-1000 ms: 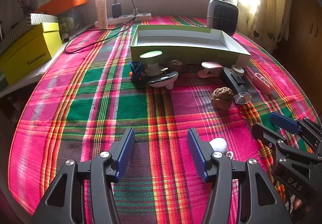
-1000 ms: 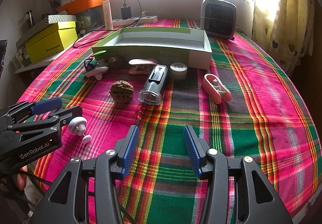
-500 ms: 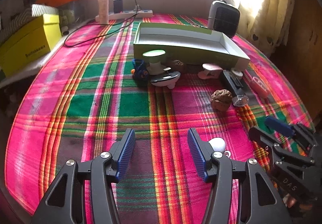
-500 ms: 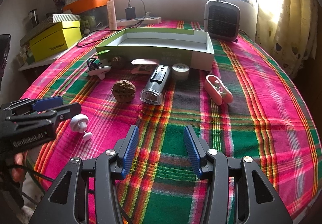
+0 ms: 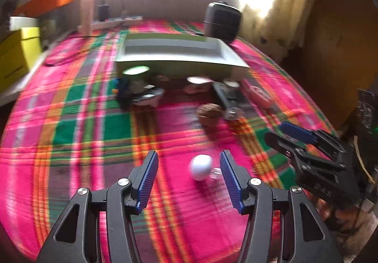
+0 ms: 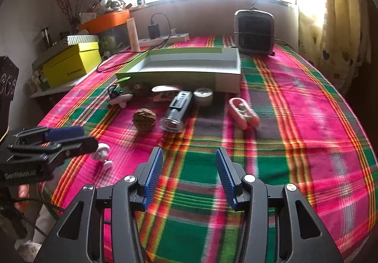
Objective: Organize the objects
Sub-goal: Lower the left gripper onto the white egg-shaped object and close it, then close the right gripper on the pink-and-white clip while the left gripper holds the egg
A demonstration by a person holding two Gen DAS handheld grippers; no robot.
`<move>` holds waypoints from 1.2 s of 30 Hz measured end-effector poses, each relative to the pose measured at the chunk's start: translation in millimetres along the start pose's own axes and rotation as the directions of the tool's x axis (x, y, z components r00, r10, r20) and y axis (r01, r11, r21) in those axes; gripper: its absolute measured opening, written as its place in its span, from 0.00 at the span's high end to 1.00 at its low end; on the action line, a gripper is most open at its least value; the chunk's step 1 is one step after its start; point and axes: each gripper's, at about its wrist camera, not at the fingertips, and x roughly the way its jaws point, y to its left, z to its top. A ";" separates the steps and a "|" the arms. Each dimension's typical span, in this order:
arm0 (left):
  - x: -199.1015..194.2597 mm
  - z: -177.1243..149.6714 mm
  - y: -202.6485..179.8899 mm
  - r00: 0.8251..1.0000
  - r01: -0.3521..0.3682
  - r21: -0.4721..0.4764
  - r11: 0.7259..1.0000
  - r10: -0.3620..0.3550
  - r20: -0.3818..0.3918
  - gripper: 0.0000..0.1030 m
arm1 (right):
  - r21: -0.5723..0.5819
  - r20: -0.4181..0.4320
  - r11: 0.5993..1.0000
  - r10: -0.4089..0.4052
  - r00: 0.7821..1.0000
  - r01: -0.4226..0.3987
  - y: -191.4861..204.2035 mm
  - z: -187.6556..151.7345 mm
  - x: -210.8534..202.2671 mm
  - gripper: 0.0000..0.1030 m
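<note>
A shallow green-and-white box [image 6: 189, 66] [image 5: 179, 55] lies open on the plaid cloth. In front of it sit a walnut [image 6: 144, 119] [image 5: 209, 113], a clear-ended black gadget [image 6: 177, 111], a tape roll [image 6: 202, 96], a pink clip [image 6: 243, 113] and a small white toy [image 6: 120, 97]. A white suction hook [image 5: 200, 166] [image 6: 102, 153] lies between the wide-apart jaws of my left gripper [image 5: 187, 168], nearer the right finger, untouched. My right gripper [image 6: 189, 166] is open over bare cloth, with nothing between its fingers.
A grey heater [image 6: 255, 33] stands behind the box, beside a power strip with a charger [image 6: 163, 37]. A yellow box [image 6: 70, 64] and an orange tub [image 6: 106, 20] are on a shelf at the left. Curtains [image 6: 337, 15] hang at the right.
The left wrist view has swung right, so the white hook now sits between the left fingers instead of behind the right one. The right gripper view has tilted up a little.
</note>
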 end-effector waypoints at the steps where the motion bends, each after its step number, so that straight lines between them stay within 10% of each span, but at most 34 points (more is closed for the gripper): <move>1: 1.7 0.0 -2.6 1.000 0.014 0.005 1.000 -0.014 -0.011 0.48 | 0.008 0.000 1.000 -0.002 1.000 0.002 -3.3 0.5 -0.6 0.54; 11: 14.2 -7.0 -12.0 0.998 0.003 -0.005 1.000 -0.003 -0.064 0.49 | 0.035 0.010 0.999 -0.018 1.000 0.018 -22.0 1.2 -6.0 0.54; 20: 18.5 -5.3 -7.4 0.998 -0.029 -0.022 0.999 0.028 -0.061 0.72 | 0.063 -0.005 0.997 -0.042 0.999 0.042 -41.2 10.8 -0.2 0.54; 36: 22.8 -0.6 -2.8 0.999 -0.009 -0.036 0.999 0.008 -0.050 0.73 | 0.061 -0.036 0.997 -0.053 0.998 0.055 -50.6 29.1 16.2 0.54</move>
